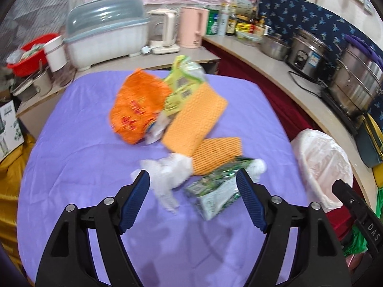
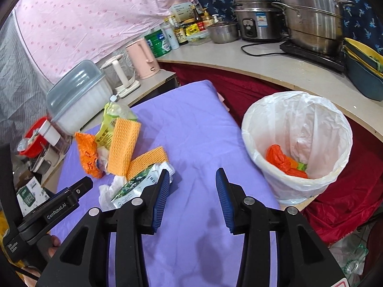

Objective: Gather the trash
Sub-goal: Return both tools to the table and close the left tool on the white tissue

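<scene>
A pile of trash lies on the purple-covered table (image 1: 83, 143): an orange bag (image 1: 136, 110), a yellow-green packet (image 1: 184, 76), two orange foam nets (image 1: 196, 119), crumpled white plastic (image 1: 167, 174) and a green-and-white packet (image 1: 215, 191). My left gripper (image 1: 192, 174) hangs open just above the white plastic and the green packet, its pads not pressing on either. In the right wrist view my right gripper (image 2: 192, 174) is open over bare cloth (image 2: 191, 124), with the pile to its left and the green-and-white packet (image 2: 136, 186) beside its left finger. A white-lined bin (image 2: 311, 124) stands off the table's right edge with orange trash (image 2: 284, 160) inside.
A counter (image 2: 239, 57) curves behind and to the right, bearing steel pots (image 2: 308, 16), a rice cooker, bottles and a pink kettle (image 2: 143, 57). A lidded dish rack (image 1: 107, 35) and a red basin (image 1: 31, 55) stand at the back left. Red cloth hangs below the counter.
</scene>
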Motion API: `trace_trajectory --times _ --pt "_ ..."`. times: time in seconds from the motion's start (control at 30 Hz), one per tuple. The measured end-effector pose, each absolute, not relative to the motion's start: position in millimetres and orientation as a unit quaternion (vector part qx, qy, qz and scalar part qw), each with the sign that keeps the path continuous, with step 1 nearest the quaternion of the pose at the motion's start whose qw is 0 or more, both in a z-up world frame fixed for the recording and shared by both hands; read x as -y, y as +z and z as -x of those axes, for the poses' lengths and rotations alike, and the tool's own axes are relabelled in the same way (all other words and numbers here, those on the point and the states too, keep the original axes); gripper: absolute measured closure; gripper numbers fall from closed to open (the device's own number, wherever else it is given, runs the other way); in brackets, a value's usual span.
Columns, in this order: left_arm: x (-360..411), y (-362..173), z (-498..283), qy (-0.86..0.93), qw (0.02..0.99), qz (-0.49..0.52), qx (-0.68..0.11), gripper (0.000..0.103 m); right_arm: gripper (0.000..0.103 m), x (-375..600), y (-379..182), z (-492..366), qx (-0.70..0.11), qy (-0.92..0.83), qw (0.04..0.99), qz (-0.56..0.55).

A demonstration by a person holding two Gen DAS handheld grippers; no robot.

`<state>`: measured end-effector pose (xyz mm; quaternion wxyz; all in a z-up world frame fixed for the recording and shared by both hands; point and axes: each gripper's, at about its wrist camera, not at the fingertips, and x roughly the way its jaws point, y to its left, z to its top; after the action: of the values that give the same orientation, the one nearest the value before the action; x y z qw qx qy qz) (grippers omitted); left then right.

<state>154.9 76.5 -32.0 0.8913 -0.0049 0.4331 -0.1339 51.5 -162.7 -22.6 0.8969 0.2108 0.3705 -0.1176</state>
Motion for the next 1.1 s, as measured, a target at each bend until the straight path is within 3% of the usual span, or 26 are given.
trace_trajectory --times 0.3,0.47,0.87,1.0,1.1 --pt "-119.4 -53.8 -168.1 -0.100 0.882 0.024 -0.460 0.026 0.063 128.9 -36.5 -73.8 -0.394 -0.093 0.894 -0.194" --pt "-131.2 -69.3 -177.3 -0.090 0.872 0.035 -0.480 0.021 0.057 116.4 -46.9 -83.5 -0.406 -0.085 0.890 -0.191" --pt "-124.6 -113.0 -210.0 -0.103 0.837 0.072 -0.533 0.018 0.053 108.2 -75.8 -100.5 -0.433 -0.077 0.877 -0.194" --pt "-119.7 -123.1 -217.1 -0.113 0.829 0.081 -0.542 0.026 0.053 110.0 -82.7 -105.9 -0.439 -0.078 0.873 -0.198" --pt "-115.3 -128.5 -220.8 -0.126 0.823 0.081 -0.548 0.040 0.053 110.0 -88.0 -108.7 -0.443 -0.078 0.870 -0.201"
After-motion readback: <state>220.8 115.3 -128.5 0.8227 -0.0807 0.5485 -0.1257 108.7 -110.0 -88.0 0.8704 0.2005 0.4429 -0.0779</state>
